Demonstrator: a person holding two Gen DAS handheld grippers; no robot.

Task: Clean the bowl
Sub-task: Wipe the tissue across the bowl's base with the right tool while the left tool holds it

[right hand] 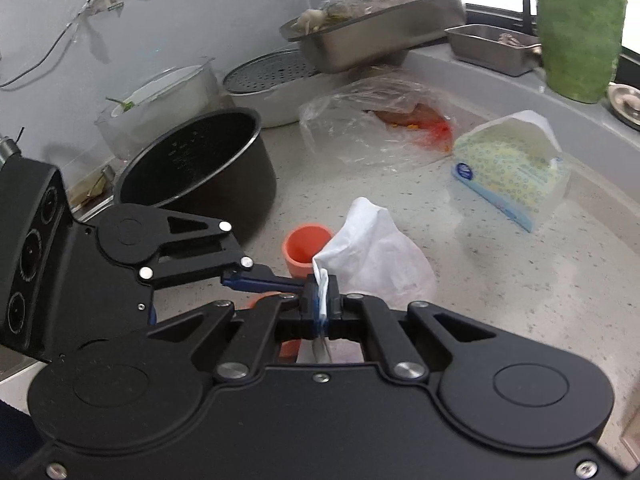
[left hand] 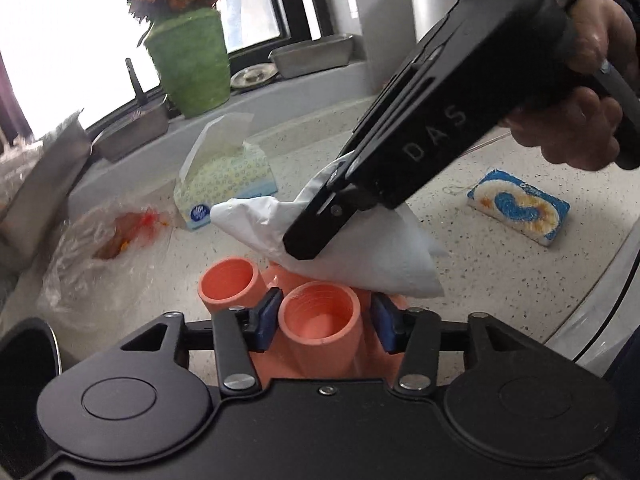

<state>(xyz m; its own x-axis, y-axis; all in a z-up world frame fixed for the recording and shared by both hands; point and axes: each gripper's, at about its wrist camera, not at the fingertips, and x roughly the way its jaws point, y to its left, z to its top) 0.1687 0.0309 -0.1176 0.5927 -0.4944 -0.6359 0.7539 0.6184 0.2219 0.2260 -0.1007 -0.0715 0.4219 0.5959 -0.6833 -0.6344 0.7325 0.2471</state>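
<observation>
Left wrist view: left gripper [left hand: 326, 318] low in the middle of the frame, blue pads set either side of one tube of an odd salmon-orange plastic bowl thing with round cup-like openings [left hand: 320, 320]. Pads look right up against the tube wall, so closed on it as far as can be told. Orange piece sitting on the speckled white counter [left hand: 520, 280], a second tube just left of the gripped one.

Right gripper [left hand: 320, 216] coming down from the upper right of the frame, clamped fully onto a crumpled white paper tissue [left hand: 380, 272] hanging over the back of the orange piece. Right wrist view confirms it: jaws pinched tight on a fold of tissue at centre, most of the sheet ballooning out ahead, one orange tube [right hand: 306, 250] peeking out left of it.

Can't tell how much wiping is done, no obvious dirt visible inside the near tube.

Stuff that could go sideways:
- Only a thin pinch of tissue held, so a hard scrub could tear it or pull it free.
- Left gripper holds just one tube, so sideways wiping force could twist the whole piece out of the pads.
- Black metal pot [right hand: 200, 164] at the left and crinkled clear plastic bag with red-orange scraps [right hand: 380, 128] close by, easy to bump.
- Loose tissue hides the contact spot from the right camera.
</observation>
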